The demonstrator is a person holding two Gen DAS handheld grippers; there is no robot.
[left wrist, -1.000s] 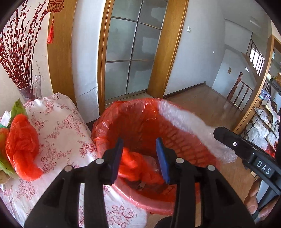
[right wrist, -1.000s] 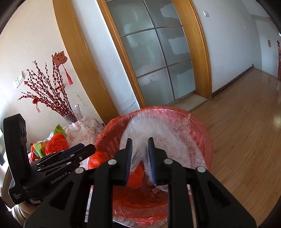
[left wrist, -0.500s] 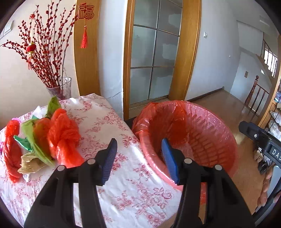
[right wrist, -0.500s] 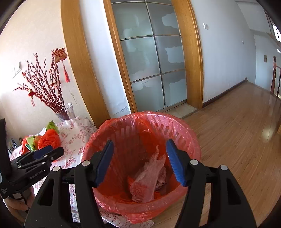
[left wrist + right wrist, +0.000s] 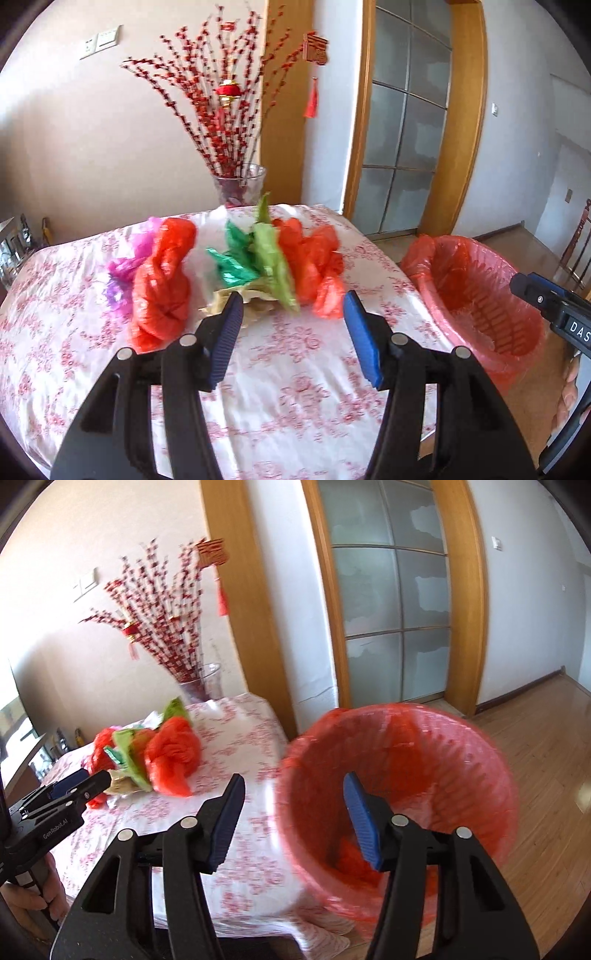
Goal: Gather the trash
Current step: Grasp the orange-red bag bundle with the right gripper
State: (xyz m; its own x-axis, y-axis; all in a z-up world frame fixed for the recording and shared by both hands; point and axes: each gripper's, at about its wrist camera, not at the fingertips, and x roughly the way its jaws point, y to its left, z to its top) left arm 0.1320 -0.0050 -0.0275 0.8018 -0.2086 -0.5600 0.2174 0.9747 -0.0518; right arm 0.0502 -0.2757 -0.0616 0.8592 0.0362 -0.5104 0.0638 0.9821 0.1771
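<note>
A pile of crumpled plastic bags lies on the floral tablecloth [image 5: 295,369]: a red bag [image 5: 162,284] at the left, green bags [image 5: 255,254] in the middle, another red bag [image 5: 314,258] at the right, a purple one [image 5: 129,258] behind. My left gripper [image 5: 291,336] is open and empty, just short of the pile. The red-lined trash basket [image 5: 406,775] stands beside the table's right edge with trash inside. My right gripper [image 5: 293,816] is open and empty over the basket's near left rim. The pile also shows in the right wrist view [image 5: 162,753].
A glass vase [image 5: 240,184] with red branches stands at the table's back edge. A glass sliding door [image 5: 391,609] is behind the basket. Wooden floor [image 5: 546,757] extends to the right. The right gripper's body [image 5: 554,310] shows by the basket.
Both grippers let go of their trash into the basket and opened. The left gripper swung left from the basket to the pile on the table. The right gripper shifted left over the basket's rim.
</note>
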